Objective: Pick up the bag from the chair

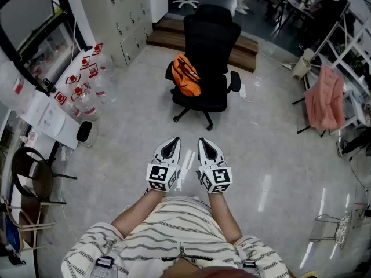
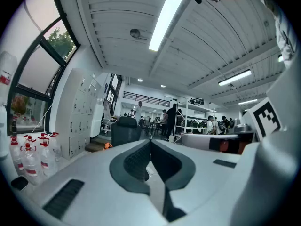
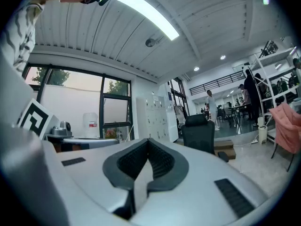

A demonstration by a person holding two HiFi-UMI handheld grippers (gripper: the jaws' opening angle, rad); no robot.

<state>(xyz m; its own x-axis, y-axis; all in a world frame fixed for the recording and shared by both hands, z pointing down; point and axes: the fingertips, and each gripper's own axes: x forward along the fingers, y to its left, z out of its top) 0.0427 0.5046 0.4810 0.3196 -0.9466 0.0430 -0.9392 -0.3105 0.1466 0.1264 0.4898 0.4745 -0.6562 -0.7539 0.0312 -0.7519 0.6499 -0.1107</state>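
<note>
An orange bag [image 1: 186, 76] lies on the seat of a black office chair [image 1: 210, 39] in the middle of the floor, well ahead of me. Both grippers are held close to my body, side by side and pointing level at the chair. The left gripper [image 1: 171, 143] is shut with nothing in it, and the right gripper [image 1: 207, 145] is shut and empty too. In the left gripper view the jaws [image 2: 150, 142] meet at the tips, with the chair [image 2: 125, 131] and a bit of the orange bag [image 2: 108, 145] far beyond. The right gripper view shows its closed tips [image 3: 148, 142] and the chair [image 3: 198, 134].
Several water bottles with red labels [image 1: 87, 86] stand at the left by a white box [image 1: 55, 120]. A pink cloth [image 1: 324, 100] hangs on a rack at the right. A wooden step [image 1: 174, 36] runs behind the chair. A small dark chair [image 1: 35, 175] stands at my near left.
</note>
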